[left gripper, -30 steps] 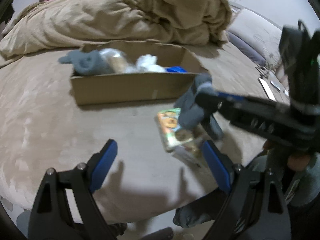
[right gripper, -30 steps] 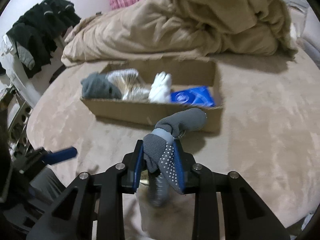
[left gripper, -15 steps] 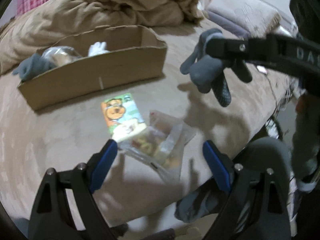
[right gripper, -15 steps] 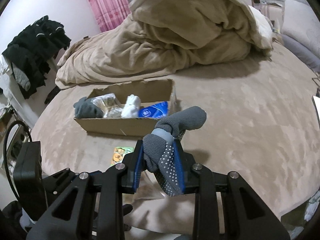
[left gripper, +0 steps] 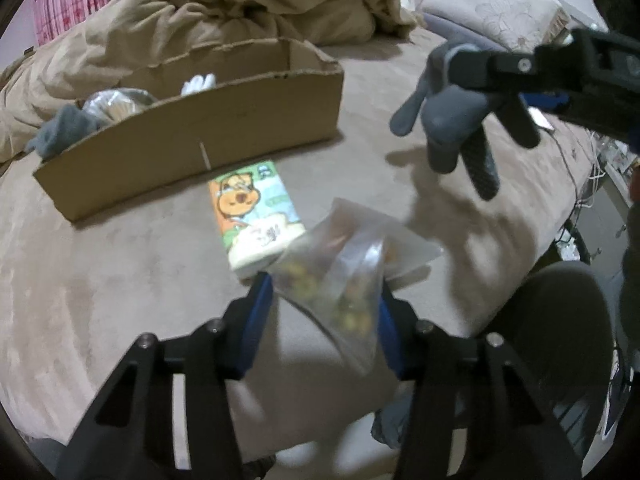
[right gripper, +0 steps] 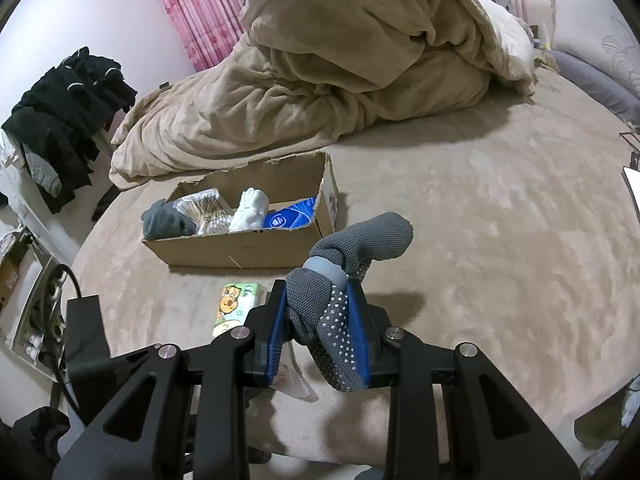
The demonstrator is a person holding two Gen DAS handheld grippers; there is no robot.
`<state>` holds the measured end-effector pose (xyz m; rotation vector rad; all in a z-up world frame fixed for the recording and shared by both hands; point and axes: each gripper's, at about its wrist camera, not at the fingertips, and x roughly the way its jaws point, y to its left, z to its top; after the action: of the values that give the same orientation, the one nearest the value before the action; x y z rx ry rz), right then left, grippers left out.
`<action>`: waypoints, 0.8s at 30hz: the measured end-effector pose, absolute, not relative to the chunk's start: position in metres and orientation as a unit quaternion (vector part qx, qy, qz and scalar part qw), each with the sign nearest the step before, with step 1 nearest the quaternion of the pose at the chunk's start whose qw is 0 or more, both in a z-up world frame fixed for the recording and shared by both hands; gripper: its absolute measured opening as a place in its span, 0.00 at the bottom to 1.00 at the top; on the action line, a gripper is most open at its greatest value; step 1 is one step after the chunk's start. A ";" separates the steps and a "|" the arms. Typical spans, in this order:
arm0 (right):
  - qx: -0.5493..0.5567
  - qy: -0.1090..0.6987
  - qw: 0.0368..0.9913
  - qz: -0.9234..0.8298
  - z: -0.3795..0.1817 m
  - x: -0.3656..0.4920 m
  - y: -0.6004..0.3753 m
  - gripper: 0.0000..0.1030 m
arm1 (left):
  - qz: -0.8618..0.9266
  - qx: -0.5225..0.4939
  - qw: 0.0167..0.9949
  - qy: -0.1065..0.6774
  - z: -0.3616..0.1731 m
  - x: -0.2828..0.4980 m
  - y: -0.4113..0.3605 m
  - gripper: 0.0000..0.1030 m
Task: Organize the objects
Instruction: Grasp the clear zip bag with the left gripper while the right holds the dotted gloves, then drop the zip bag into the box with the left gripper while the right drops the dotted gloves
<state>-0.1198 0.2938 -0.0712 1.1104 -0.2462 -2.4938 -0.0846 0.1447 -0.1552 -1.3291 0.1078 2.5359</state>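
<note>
Over the bed (right gripper: 500, 240), the right hand-held gripper (right gripper: 320, 332) pinches grey dotted socks (right gripper: 340, 280) while the left hand-held gripper (left gripper: 324, 300) clamps a clear snack bag (left gripper: 344, 276) beside a cartoon-bear tissue pack (left gripper: 252, 216), its lettering unreadable, near the cardboard box (left gripper: 192, 152).

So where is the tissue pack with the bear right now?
In the left wrist view the tissue pack lies on the bed, just in front of the box, touching the snack bag.
</note>
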 end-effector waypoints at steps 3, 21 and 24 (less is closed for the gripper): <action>0.393 -0.088 0.200 -0.893 -0.067 -0.116 0.293 0.30 | 0.881 -0.451 0.141 0.024 -0.142 -0.078 0.139 0.49; 0.334 -0.070 0.238 -0.910 0.011 -0.092 0.260 0.30 | 0.915 -0.379 0.132 -0.053 -0.040 -0.076 0.063 0.49; 0.330 -0.066 0.237 -0.911 0.015 -0.102 0.251 0.30 | 0.920 -0.367 0.126 -0.062 -0.031 -0.091 0.047 0.49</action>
<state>-0.1018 0.2512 0.0155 0.9044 -0.1821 -2.4982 -0.0913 0.0471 -0.0305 -1.0682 -0.1798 2.6783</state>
